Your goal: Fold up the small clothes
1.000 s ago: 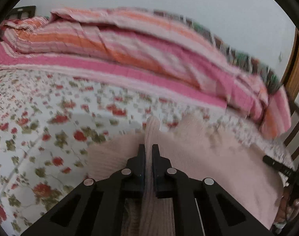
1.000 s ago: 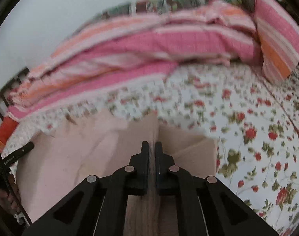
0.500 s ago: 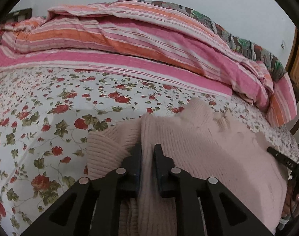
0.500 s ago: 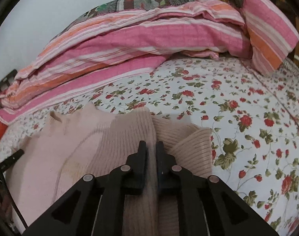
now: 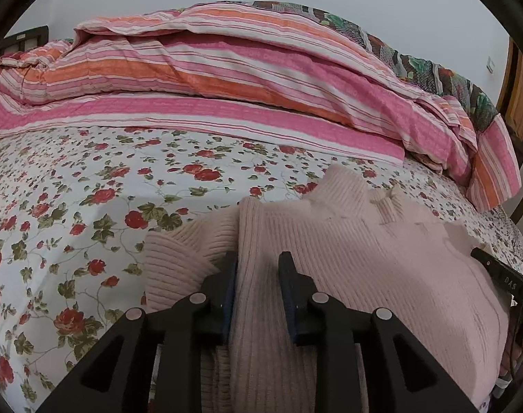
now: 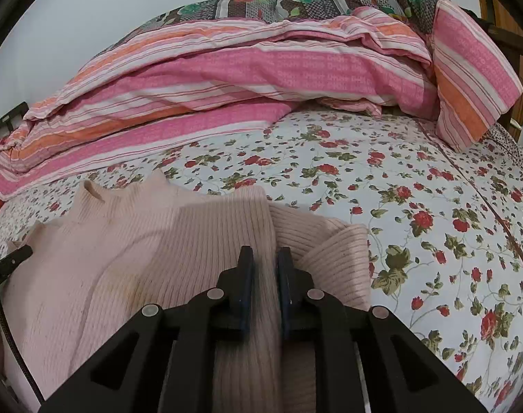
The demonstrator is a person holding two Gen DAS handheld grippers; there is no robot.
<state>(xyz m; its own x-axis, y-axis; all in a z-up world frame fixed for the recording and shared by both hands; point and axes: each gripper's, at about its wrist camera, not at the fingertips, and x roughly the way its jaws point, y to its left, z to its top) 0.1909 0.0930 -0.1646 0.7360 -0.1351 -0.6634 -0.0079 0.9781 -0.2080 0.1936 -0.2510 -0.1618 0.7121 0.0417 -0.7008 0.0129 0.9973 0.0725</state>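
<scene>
Left wrist: I saw both jaws opening around folds of the pale pink ribbed knit sweater [image 5: 347, 258]; springy knit might unfold.

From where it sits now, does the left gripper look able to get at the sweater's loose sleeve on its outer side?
Probably yes. The left gripper is opening around a fold of the pink sweater, and the sleeve lies uncovered beside its left finger on the floral sheet, nothing between.
</scene>
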